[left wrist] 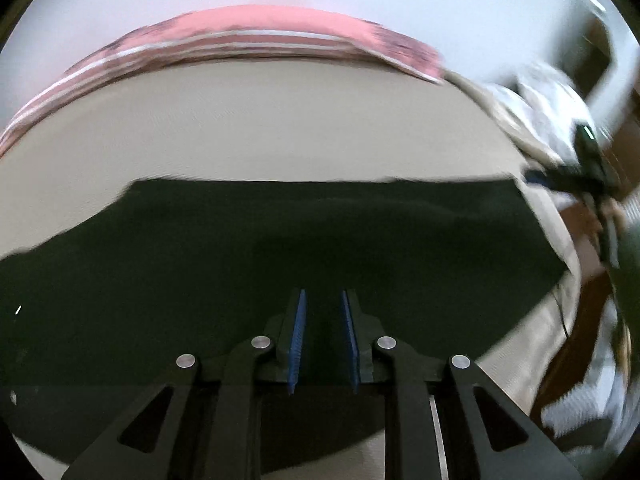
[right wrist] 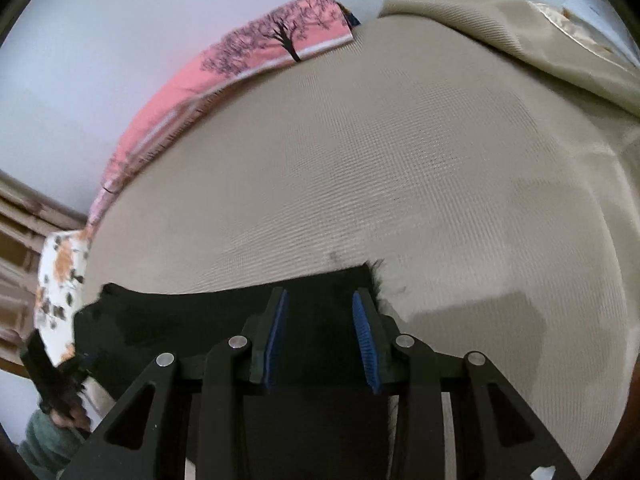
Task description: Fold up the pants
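Observation:
Dark green, near-black pants (left wrist: pixel 320 232) lie flat on the beige bed cover (left wrist: pixel 280 120). My left gripper (left wrist: pixel 324 294) hovers over their middle, its blue pads a little apart with only flat cloth showing in the gap. In the right wrist view, my right gripper (right wrist: pixel 320 294) stands open over the right-hand corner of the pants (right wrist: pixel 180 320), gripping nothing. The frayed edge of the pants ends just right of its right finger. The other gripper (right wrist: pixel 52 372), blurred, shows at the lower left in a hand with a green sleeve.
A pink cloth with a black tree print (right wrist: pixel 260 48) runs along the far edge of the bed below a pale wall. A floral cloth (right wrist: pixel 60 268) lies at the left end. A folded-back beige blanket (right wrist: pixel 520 40) rises at the upper right.

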`<control>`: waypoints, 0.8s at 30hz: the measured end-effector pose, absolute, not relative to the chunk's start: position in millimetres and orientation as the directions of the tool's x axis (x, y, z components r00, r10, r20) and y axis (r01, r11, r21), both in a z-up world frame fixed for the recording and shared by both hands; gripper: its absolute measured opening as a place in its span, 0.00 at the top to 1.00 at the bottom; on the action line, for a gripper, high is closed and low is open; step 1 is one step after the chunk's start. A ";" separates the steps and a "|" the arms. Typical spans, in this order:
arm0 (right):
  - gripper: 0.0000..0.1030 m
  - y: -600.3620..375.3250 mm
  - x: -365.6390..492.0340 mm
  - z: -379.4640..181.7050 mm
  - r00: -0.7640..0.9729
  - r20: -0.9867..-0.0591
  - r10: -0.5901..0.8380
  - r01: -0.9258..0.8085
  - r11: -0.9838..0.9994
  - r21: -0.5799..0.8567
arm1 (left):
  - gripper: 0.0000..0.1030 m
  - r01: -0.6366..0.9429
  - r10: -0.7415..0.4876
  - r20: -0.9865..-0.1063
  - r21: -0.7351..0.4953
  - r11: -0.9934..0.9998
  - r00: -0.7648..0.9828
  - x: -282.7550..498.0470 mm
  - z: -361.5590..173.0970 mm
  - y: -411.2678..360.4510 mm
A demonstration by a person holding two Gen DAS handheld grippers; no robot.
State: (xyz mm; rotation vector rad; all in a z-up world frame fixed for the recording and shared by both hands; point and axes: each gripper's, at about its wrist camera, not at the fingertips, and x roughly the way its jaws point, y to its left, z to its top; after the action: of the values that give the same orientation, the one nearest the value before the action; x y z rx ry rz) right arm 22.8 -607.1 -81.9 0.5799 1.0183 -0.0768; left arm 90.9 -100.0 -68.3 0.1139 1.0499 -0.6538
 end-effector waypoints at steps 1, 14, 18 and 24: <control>0.69 -610.1 27.0 -85.3 0.529 -0.822 0.213 0.319 0.847 0.425 | 0.81 0.524 -0.429 -0.837 -0.210 0.826 0.341 97.5 -70.1 -94.8; 0.69 -613.7 37.2 -102.3 0.498 -0.816 0.295 0.232 0.861 0.453 | 0.81 0.344 -0.304 -0.883 -0.178 0.922 0.359 130.9 -100.0 -55.5; 0.72 -610.8 34.7 -101.3 0.492 -0.828 0.268 0.229 0.878 0.420 | 0.80 0.343 -0.294 -0.887 -0.169 0.924 0.355 132.5 -103.7 -56.9; 0.72 -608.3 13.4 -75.5 0.585 -0.775 0.239 0.180 0.893 0.412 | 0.79 0.348 -0.300 -0.886 -0.173 0.921 0.354 132.2 -104.4 -54.7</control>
State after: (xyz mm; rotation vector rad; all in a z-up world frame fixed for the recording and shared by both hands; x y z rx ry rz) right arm 13.4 -608.3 -75.5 0.4842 0.9549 0.0359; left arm 132.2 -54.7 -104.4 0.0480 1.1341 -0.4194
